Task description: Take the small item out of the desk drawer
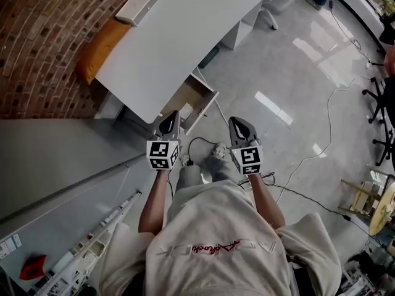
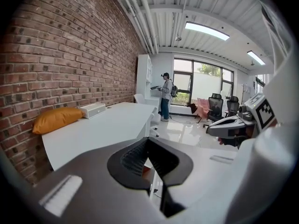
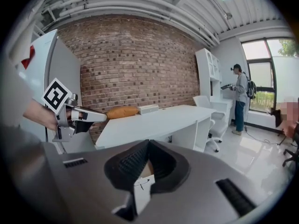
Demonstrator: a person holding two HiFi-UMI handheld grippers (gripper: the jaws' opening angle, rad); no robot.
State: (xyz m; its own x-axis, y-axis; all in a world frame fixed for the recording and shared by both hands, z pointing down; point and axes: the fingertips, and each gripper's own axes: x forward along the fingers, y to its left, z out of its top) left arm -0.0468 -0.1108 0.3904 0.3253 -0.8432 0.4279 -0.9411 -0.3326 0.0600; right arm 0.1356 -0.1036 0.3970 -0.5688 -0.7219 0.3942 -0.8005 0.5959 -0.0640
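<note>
A small pale item [image 1: 184, 108] is lying inside the open, wood-lined drawer [image 1: 202, 111], too tiny to tell which way its long axis runs. The drawer is jutting from under the smooth white counter [image 1: 185, 36], over the glossy pale floor [image 1: 278, 85], with the brick wall [image 1: 43, 42] beyond the counter. Just short of the drawer, the left gripper [image 2: 148, 140] and the right gripper [image 3: 148, 142] are hovering, each with its jaws pressed together on nothing.

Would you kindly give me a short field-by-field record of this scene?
desk: white, beside a brick wall
drawer: open, below the desk's near edge
on desk: orange cushion, white box
left hand-held gripper: jaws together, empty
right hand-held gripper: jaws together, empty
small item: cannot be made out
</note>
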